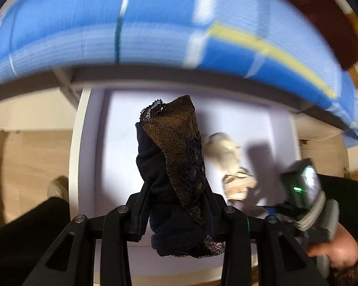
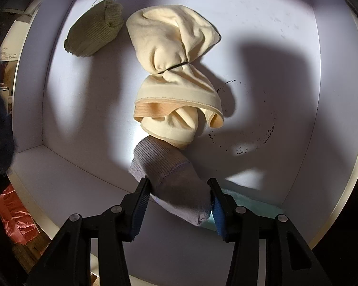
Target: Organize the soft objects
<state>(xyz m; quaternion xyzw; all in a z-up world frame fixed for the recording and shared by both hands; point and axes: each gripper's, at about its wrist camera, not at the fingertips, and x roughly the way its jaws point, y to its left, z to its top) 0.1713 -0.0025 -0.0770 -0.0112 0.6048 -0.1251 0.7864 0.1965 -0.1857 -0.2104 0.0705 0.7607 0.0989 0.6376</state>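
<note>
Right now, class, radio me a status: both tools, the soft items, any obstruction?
Left tool shut on dark lace garment. Right tool shut on grey sock. Cream bundle just ahead in drawer.

The lacy cloth [image 1: 176, 166] was dark navy with a brown-gold mesh part. The tied bundle [image 2: 176, 76] was cream, the knit sock [image 2: 95, 31] olive green, and the ribbed sock [image 2: 171, 178] grey — all in a white drawer [image 2: 298, 95]. The bed cover [image 1: 155, 19] was blue with white and yellow stripes.
</note>
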